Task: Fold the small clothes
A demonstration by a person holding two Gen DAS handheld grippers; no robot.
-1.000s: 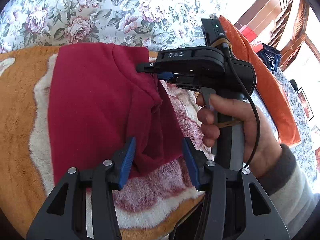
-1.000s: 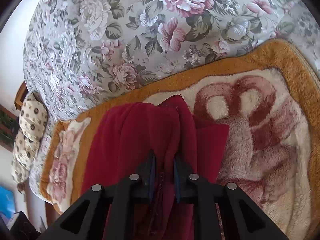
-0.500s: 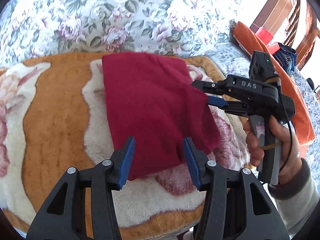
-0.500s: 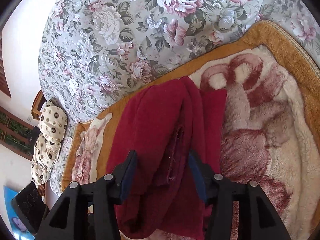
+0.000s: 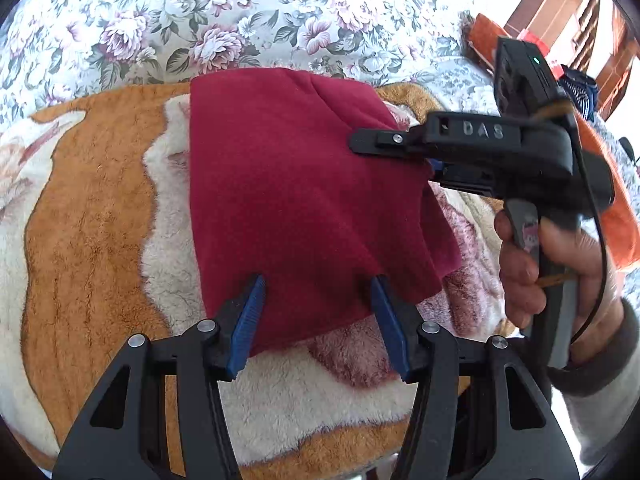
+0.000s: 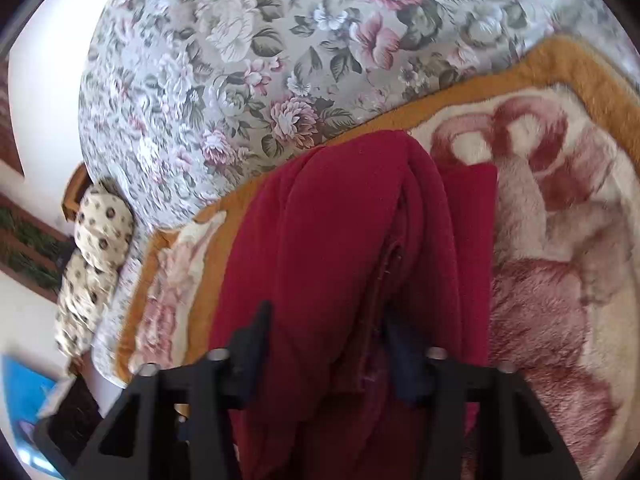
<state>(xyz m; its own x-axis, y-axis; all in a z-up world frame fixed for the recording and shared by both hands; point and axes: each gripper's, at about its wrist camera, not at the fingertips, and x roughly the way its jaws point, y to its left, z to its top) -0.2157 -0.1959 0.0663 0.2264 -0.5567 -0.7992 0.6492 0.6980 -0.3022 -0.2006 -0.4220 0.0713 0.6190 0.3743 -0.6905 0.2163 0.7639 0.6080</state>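
A dark red garment (image 5: pixel 288 184) lies folded on a plush orange and cream blanket (image 5: pixel 88 208). My left gripper (image 5: pixel 318 320) hovers over the garment's near edge. Its jaws are opening and the blue pads stand apart from the cloth. A hand (image 5: pixel 520 264) holds the right gripper at the garment's right edge, with its upper finger (image 5: pixel 376 142) lying on top of the cloth. In the right wrist view, thick folds of the garment (image 6: pixel 340 232) bulge between the fingers of the right gripper (image 6: pixel 332 340). Its jaws are closing but still stand wide.
A floral bedspread (image 5: pixel 200 20) lies beyond the blanket (image 6: pixel 560 280). An orange cushion (image 5: pixel 616 216) sits at the right, with wooden furniture behind it. A spotted pillow (image 6: pixel 96 248) lies off the bed's far left corner.
The right gripper let go of the pinched cloth, spread wide, and now narrows around the right edge again. The garment went from bunched and lifted to lying flat. The left gripper drew back slightly.
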